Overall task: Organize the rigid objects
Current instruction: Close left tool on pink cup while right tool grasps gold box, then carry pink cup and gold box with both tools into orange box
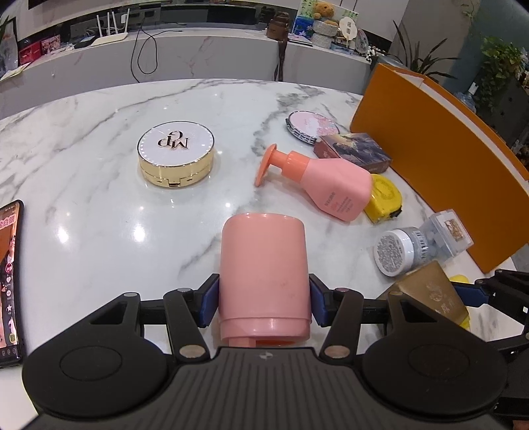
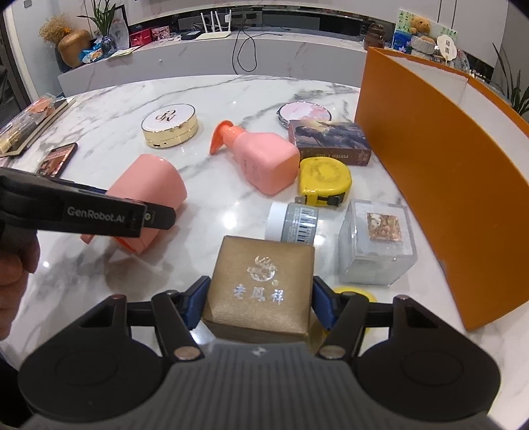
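Carrying both: left gripper (image 1: 264, 302) clamps pink cap (image 1: 264, 274), right gripper (image 2: 259, 304) clamps gold box (image 2: 261, 291). Advice: keep level, clear the grey jar (image 2: 292, 222), approach orange bin (image 2: 446, 185).

Bright overhead glare, fisheye-warped edges

It looks like a shop or reception area. A marble counter (image 2: 205, 43) holds a router (image 2: 213, 33), gift boxes (image 2: 150, 35) and plants (image 2: 102, 16).

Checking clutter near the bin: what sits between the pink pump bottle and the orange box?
In the right wrist view, the yellow tape measure and the dark printed box lie between the pump bottle and the orange box.
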`<action>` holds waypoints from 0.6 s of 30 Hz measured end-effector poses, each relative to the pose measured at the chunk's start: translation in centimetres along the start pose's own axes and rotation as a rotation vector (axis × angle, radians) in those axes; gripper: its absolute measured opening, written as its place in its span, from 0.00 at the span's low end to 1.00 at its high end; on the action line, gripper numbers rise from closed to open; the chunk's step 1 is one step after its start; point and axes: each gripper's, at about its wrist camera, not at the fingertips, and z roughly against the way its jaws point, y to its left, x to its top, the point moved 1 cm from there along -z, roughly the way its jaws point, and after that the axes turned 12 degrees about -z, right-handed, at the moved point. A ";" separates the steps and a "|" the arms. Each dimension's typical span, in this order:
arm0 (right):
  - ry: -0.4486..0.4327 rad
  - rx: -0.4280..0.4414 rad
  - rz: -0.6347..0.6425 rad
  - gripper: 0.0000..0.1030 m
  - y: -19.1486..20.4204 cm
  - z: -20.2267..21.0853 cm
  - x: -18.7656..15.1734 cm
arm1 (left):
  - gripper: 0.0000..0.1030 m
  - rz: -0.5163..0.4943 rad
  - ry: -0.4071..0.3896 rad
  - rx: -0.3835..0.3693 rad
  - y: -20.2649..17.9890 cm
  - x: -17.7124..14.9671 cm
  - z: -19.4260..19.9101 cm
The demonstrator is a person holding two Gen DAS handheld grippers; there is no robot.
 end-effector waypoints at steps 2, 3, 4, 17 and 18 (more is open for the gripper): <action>0.000 0.009 0.007 0.60 0.2 0.4 0.1 | 0.61 0.002 -0.005 -0.006 0.0 -0.1 0.4; -0.005 0.012 0.007 0.58 0.2 0.7 0.1 | 0.60 0.001 -0.010 -0.007 0.0 -0.1 0.6; -0.011 0.016 0.005 0.57 0.3 1.0 0.2 | 0.61 0.000 -0.015 -0.006 -0.1 -0.1 0.9; -0.076 0.040 -0.006 0.57 0.1 4.4 0.9 | 0.61 -0.001 -0.068 -0.018 -0.9 0.2 4.3; -0.091 0.042 -0.008 0.57 0.0 5.0 1.0 | 0.61 -0.005 -0.078 -0.020 -1.1 0.4 4.7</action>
